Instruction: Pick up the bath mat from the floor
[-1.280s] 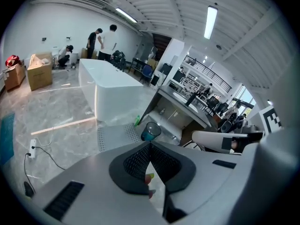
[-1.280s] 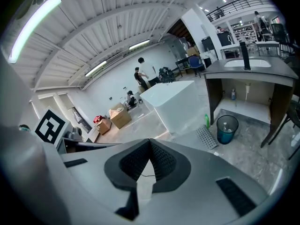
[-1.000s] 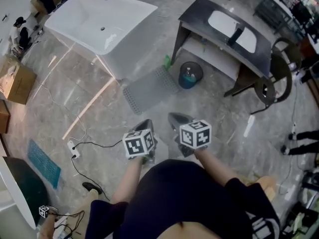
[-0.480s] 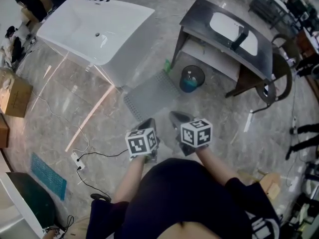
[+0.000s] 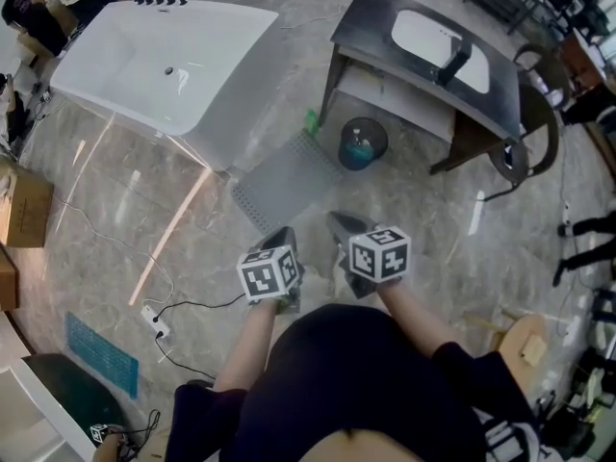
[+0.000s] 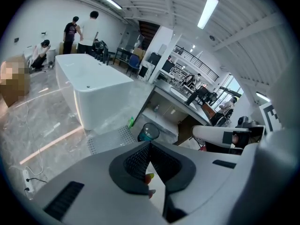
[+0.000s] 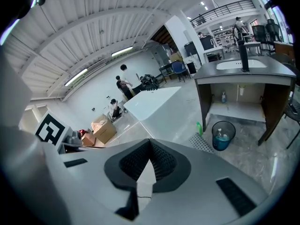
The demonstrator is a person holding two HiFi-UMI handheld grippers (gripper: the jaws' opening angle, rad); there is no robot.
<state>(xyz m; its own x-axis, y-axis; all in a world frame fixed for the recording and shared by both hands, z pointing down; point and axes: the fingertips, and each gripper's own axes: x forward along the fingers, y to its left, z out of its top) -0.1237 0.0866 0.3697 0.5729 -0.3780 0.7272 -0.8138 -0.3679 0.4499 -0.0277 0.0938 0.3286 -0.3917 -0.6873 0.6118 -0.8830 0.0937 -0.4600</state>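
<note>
The grey perforated bath mat lies flat on the marble floor between the bathtub and the vanity. It also shows in the left gripper view as the mat and in the right gripper view as a mat corner. My left gripper and right gripper are held side by side in front of the person's body, above the floor and short of the mat's near edge. Both point toward it. The left gripper and the right gripper have their jaws together with nothing between them.
A white bathtub stands left of the mat, a dark vanity to its right. A bin and a green bottle sit by the mat's far end. A cable and power strip lie at the left.
The head view has shifted so the tub, mat and vanity sit slightly further left and higher. Both grippers keep their places before the body, still shut.
</note>
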